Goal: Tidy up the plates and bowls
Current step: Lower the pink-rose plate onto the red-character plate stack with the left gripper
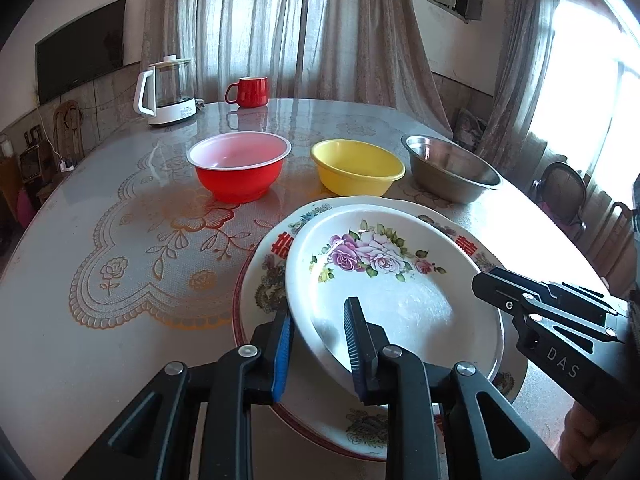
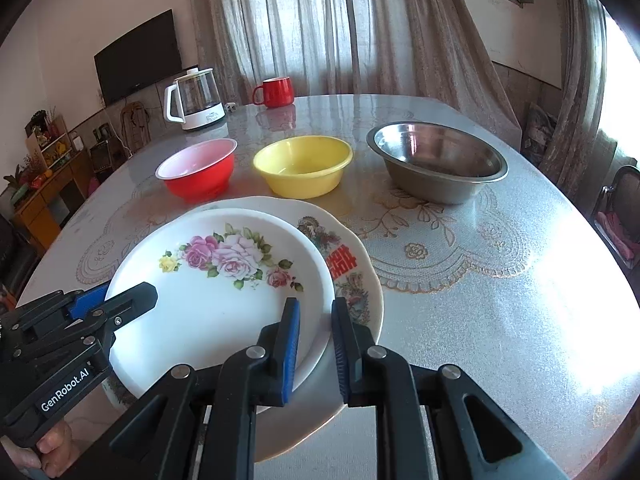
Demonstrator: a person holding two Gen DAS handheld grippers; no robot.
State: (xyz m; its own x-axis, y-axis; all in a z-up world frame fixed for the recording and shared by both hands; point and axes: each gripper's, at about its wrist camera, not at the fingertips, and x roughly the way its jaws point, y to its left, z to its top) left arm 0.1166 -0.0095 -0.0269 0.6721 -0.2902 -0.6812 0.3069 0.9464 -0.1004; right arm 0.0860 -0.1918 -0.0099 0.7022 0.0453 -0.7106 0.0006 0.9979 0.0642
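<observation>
White rose plate (image 1: pixel 394 280): nearest to you, tilted, its lower edge resting on the larger plate, a pink and purple rose spray printed on its well.
Left gripper (image 1: pixel 318 312): your left tongs straddle the rose plate's left rim, 1 blue pad (image 1: pixel 282 354) under it and the other above; the jaws look closed on that rim.
Right gripper (image 2: pixel 316 312): your right tongs pinch the rose plate's right rim, 1 finger over the well and 1 outside the edge, both pressed to it.
Your hands: only fingers show, on the handles at the lower edges of both views.
Larger plate (image 2: pixel 356 280): flat on the table beneath the rose plate, scalloped rim, red double-happiness characters and dragon-style motifs around its border.
Table (image 2: pixel 500 320): grey glossy top with a gold lace-pattern mat printed under the surface.
Bowls beyond the plates: 3 in a row, well apart from the stack, with a red bowl (image 2: pixel 196 174) at left, a yellow bowl (image 2: pixel 302 168) in the middle and a steel bowl (image 2: pixel 438 166) at right, all upright.
Far edge: a white-based glass kettle (image 2: pixel 196 98) and a red mug (image 2: pixel 276 92) stand near each other.
Backdrop: beige curtains (image 2: pixel 320 20) hang behind the table; a dark TV (image 2: pixel 136 58) is on the left wall.
</observation>
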